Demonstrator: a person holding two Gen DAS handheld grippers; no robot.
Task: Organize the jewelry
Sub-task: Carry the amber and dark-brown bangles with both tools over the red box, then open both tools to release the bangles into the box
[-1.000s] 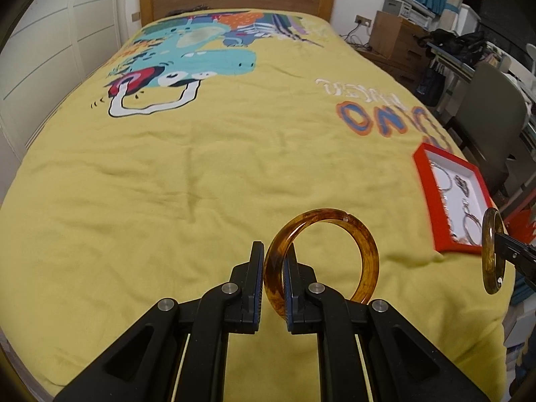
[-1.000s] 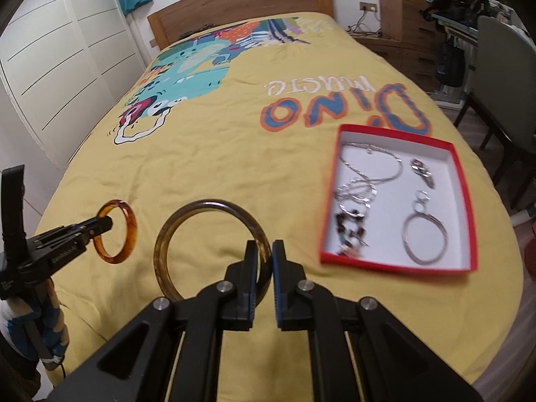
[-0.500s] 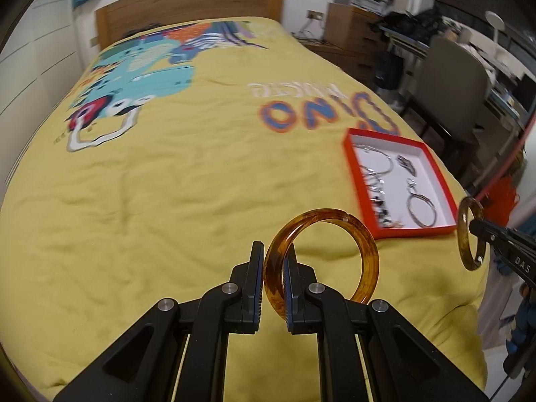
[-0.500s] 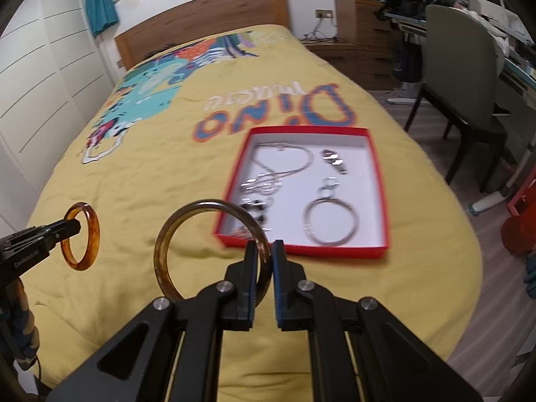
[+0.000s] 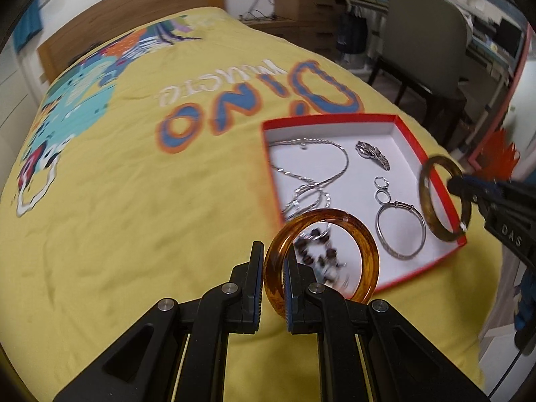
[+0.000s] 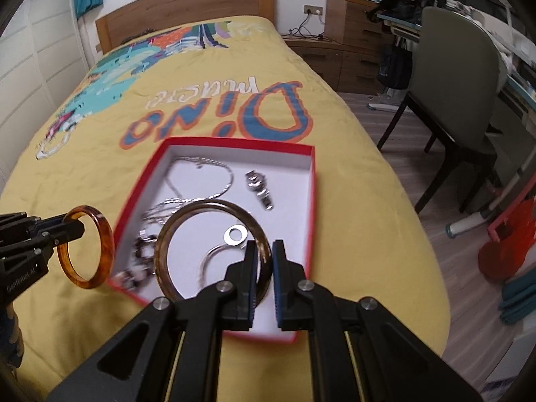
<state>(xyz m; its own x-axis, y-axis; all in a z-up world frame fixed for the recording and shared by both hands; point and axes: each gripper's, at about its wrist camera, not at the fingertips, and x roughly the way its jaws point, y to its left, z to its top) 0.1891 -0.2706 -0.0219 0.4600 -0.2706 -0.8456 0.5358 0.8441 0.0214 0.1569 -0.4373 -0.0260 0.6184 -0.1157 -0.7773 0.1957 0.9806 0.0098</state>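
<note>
My left gripper (image 5: 273, 261) is shut on an amber bangle (image 5: 365, 238), held upright above the near left corner of the red box (image 5: 335, 121); the bangle also shows in the right wrist view (image 6: 100, 231). My right gripper (image 6: 264, 256) is shut on a darker brown bangle (image 6: 187, 214), held over the box (image 6: 234, 142); it also shows in the left wrist view (image 5: 425, 201) at the box's right edge. The white-lined box holds a silver chain (image 6: 201, 167), a silver hoop (image 5: 400, 231), a watch-like piece (image 6: 259, 187) and dark beads (image 6: 144, 251).
The box lies on a yellow dinosaur bedspread (image 5: 134, 201) near the bed's right edge. A grey chair (image 6: 449, 77) and a wooden dresser (image 6: 351, 10) stand beside the bed. A wooden headboard (image 6: 184, 3) is at the far end.
Both grippers have swung toward the red box, each still holding its bangle. The box is now nearer and more central in both views.
</note>
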